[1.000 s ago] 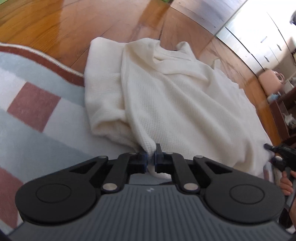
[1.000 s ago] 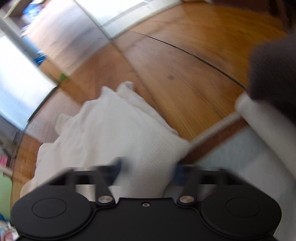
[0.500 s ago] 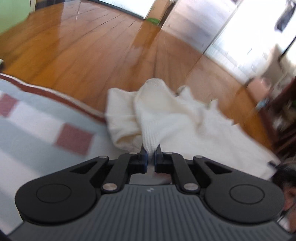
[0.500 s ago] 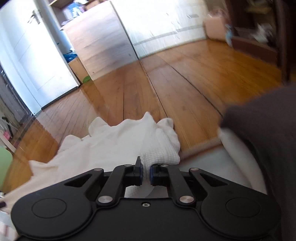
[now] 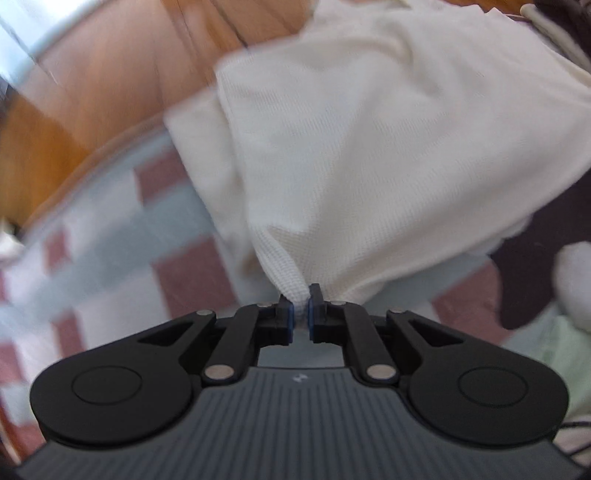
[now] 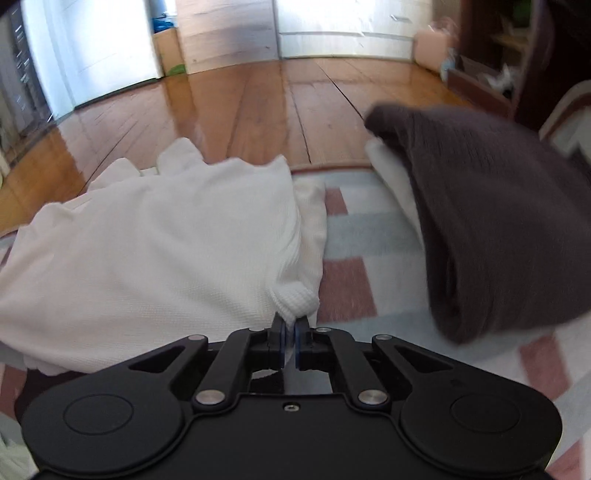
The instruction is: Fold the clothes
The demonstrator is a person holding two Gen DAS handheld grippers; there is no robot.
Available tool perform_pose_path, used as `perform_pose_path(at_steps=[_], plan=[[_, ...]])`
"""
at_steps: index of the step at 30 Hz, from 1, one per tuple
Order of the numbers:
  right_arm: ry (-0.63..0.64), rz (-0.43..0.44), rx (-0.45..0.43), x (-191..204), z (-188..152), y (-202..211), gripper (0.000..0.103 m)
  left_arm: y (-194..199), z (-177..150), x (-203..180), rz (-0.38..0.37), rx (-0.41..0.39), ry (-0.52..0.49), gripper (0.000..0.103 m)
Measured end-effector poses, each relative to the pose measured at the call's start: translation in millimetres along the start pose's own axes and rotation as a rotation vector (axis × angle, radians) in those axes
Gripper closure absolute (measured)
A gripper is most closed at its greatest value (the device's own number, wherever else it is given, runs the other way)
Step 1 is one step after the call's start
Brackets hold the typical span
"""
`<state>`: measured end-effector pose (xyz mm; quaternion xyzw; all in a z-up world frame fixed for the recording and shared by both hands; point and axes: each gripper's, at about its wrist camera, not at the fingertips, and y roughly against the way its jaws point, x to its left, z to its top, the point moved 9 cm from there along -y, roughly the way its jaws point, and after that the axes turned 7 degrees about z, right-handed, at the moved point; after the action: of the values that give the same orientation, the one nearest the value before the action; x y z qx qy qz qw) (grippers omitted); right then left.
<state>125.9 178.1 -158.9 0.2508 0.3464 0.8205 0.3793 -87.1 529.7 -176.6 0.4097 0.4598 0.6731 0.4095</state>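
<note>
With its near corners now pinched in the left gripper (image 5: 302,301) and right gripper (image 6: 290,328), the cream waffle-knit garment (image 5: 369,147) has been drawn back over the checked rug (image 6: 351,236), a fold apparently underway.

Daylight, strong. In the right wrist view it came from far ahead of the fingers, where the doors (image 6: 343,26) were blown out to near white. Glare streaked the floor (image 6: 240,107) ahead of the fingers.

Left wrist view: heavy motion blur across the rug (image 5: 110,236) left of the fingers; the cloth (image 5: 369,147) ahead was soft, its weave sharp only just at the fingertips. The left gripper (image 5: 301,310) body was crisp.

Right wrist view: the dark garment (image 6: 498,221) right of the fingers was smeared at its edges. Fisheye bending curved floorboards and the rug border toward the frame edges. Shadows were soft and faint.
</note>
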Motion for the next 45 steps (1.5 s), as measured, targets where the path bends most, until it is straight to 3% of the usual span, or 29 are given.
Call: perform_pose_path(at_steps=[2,6,8,10,12,13,14,16,18,21,23,27,31,35,36,37,38,41,45], plan=[[0.031,-0.005,0.043,3.7,-7.5,-0.3,0.099,-1.9,-5.3,1.7,-0.001,0.027,-0.022,0.097],[-0.066,-0.045,0.152,-13.2,-47.1,-10.3,0.099,-3.1,-25.9,6.6,0.021,0.101,-0.074,0.096],[-0.113,-0.152,0.221,-32.7,-64.4,-15.1,0.096,5.9,-31.6,12.1,0.063,0.088,-0.115,0.094],[-0.167,-0.131,0.198,-40.4,-63.7,-7.4,0.089,16.7,-29.6,19.3,0.077,0.051,-0.113,0.086],[-0.217,-0.040,0.124,-37.5,-46.2,3.6,0.086,32.2,-9.5,30.9,0.025,-0.040,-0.012,0.065],[-0.223,0.013,0.090,-32.7,-32.5,5.6,0.076,37.2,3.0,35.8,0.005,-0.083,0.041,0.060],[-0.217,0.062,0.064,-26.1,-17.0,4.6,0.073,40.1,17.0,40.2,-0.010,-0.124,0.094,0.054],[-0.174,0.127,0.009,-13.1,19.9,-3.3,0.066,35.7,47.0,46.7,-0.039,-0.169,0.190,0.053],[-0.110,0.173,-0.047,0.0,60.0,-14.4,0.049,22.2,75.6,53.8,-0.083,-0.159,0.300,0.053],[-0.040,0.210,-0.097,11.9,118.2,-40.9,0.046,3.6,112.3,73.2,-0.145,-0.164,0.469,0.053],[-0.048,0.234,-0.037,8.3,144.9,-75.7,0.046,-4.8,129.0,85.8,-0.123,-0.226,0.531,0.053],[-0.053,0.208,0.099,-5.6,158.0,-143.4,0.046,-23.0,143.2,101.1,-0.069,-0.353,0.591,0.055],[-0.112,0.197,0.151,-17.0,154.0,-187.2,0.046,-45.8,135.6,98.3,-0.158,-0.329,0.614,0.056],[-0.211,0.242,0.115,-23.3,147.5,-204.5,0.046,-59.7,142.4,93.2,-0.193,-0.323,0.560,0.054],[-0.199,0.249,0.097,-20.6,148.0,-204.3,0.057,-63.5,144.8,91.7,-0.197,-0.326,0.543,0.053],[-0.180,0.253,0.080,-17.3,148.5,-203.7,0.088,-68.2,146.4,90.5,-0.207,-0.322,0.538,0.053],[-0.145,0.249,0.067,-12.6,149.2,-202.6,0.099,-73.3,147.5,89.5,-0.220,-0.315,0.541,0.051],[-0.056,0.215,0.001,-2.6,152.7,-193.7,0.098,-88.5,148.2,80.7,-0.216,-0.257,0.529,0.050],[-0.053,0.190,-0.051,-5.2,154.0,-173.4,0.098,-90.3,160.7,69.1,-0.154,-0.304,0.442,0.047]])
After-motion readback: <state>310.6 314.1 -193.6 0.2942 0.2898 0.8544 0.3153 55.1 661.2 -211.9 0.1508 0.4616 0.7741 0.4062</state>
